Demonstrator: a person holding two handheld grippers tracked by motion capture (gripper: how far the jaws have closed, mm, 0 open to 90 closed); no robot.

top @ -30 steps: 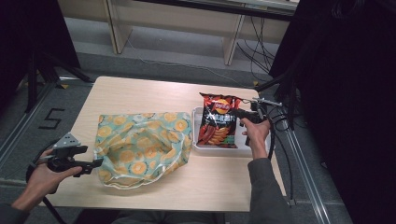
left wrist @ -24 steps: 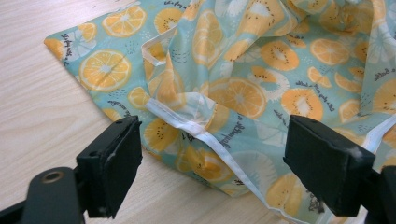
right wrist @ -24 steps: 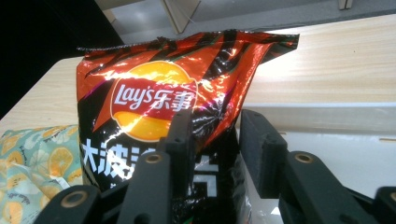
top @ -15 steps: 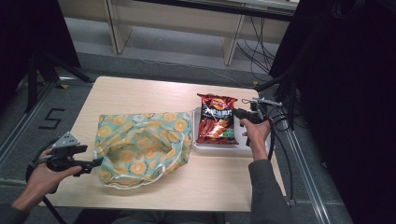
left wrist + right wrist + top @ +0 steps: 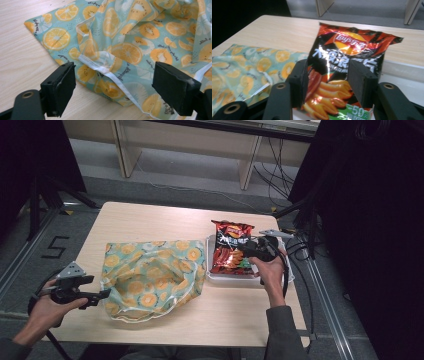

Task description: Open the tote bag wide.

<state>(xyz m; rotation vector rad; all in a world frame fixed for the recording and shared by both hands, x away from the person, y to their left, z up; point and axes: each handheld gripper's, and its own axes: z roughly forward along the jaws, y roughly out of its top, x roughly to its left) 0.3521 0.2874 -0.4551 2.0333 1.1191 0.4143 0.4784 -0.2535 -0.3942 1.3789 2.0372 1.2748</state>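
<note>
Two grippers at table. Right gripper (image 5: 248, 251) over white tray (image 5: 280, 277), jaws just opening, either side of chip bag (image 5: 230, 248); pad contact unclear. Chip bag lies in tray, beside orange-print bag (image 5: 150, 277). Left gripper (image 5: 102, 294) jaws wide apart at orange-print bag's edge, holding nothing.

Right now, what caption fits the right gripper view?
Black fingers straddle a shiny red-and-black crisp bag beside an orange-print cloth bag.

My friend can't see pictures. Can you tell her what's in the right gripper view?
A shiny red and black bag of Lay's chips stands between the right gripper's two black fingers, which have just been opening around it. The bag sits in a white tray on a light wooden table. An orange-slice print cloth bag lies at the left.
</note>
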